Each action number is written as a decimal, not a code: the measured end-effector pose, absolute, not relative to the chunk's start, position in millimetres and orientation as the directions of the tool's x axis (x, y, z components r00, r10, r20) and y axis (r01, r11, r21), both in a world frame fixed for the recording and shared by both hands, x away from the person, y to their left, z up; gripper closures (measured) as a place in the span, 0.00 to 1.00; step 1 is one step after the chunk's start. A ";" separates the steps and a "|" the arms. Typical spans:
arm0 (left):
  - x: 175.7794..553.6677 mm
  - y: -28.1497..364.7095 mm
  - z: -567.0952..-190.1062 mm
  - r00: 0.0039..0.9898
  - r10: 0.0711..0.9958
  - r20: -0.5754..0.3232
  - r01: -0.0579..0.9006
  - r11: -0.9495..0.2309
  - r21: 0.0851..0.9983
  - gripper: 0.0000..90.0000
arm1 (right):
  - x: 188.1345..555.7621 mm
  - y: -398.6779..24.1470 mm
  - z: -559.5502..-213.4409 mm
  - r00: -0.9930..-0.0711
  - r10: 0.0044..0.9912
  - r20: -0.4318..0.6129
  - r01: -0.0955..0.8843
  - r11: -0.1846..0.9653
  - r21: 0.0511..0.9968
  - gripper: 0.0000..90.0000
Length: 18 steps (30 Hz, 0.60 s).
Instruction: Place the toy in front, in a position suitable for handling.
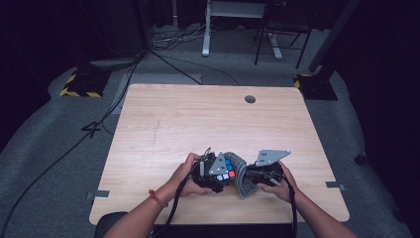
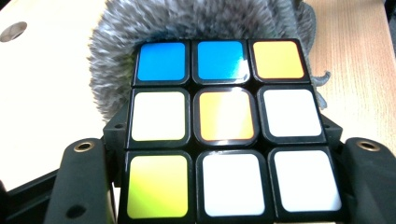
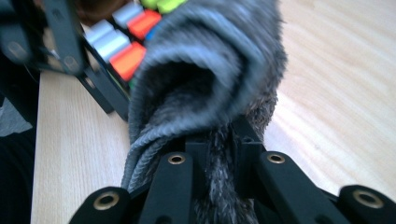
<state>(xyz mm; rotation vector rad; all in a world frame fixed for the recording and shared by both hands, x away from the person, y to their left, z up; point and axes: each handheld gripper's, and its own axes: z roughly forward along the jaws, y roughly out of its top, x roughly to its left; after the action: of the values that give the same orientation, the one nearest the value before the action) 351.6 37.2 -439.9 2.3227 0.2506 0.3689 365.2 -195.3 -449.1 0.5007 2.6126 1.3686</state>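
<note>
cube (image 2: 226, 128): sat clamped in the left gripper (image 1: 214, 174), low over the table's (image 1: 188, 119) near edge.
sock (image 3: 210, 79): right gripper (image 1: 262, 174) pinched its cuff, mouth facing the cube.
risk: cube corners could've snagged the knit, or the cuff slipped free, I reckon.

A black-framed puzzle cube with coloured stickers (image 1: 227, 168) sits at the table's six o'clock, touching a fuzzy grey knitted sock (image 1: 241, 174) at its three o'clock.
</note>
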 end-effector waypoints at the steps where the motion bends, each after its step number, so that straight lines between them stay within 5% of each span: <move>1: 351.9 37.4 -440.7 0.937 0.291 0.193 0.072 -0.702 0.708 0.37 | 364.2 -194.7 -447.9 -0.934 0.356 0.016 0.215 0.528 0.822 0.90; 11: 351.0 29.4 -447.8 0.942 0.275 0.193 0.073 -0.728 0.681 0.37 | 351.0 -193.2 -426.8 -0.935 0.352 -0.036 0.144 0.473 0.869 0.90; 18: 348.0 35.2 -436.1 0.949 0.270 0.166 0.059 -0.665 0.744 0.37 | 360.6 -194.5 -435.4 -0.919 0.393 -0.034 0.191 0.518 0.834 0.90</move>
<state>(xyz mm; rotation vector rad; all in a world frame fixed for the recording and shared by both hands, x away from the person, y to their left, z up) 348.0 35.2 -436.1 2.2849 0.2302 0.3343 360.6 -194.5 -435.4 0.4966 2.5404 1.3549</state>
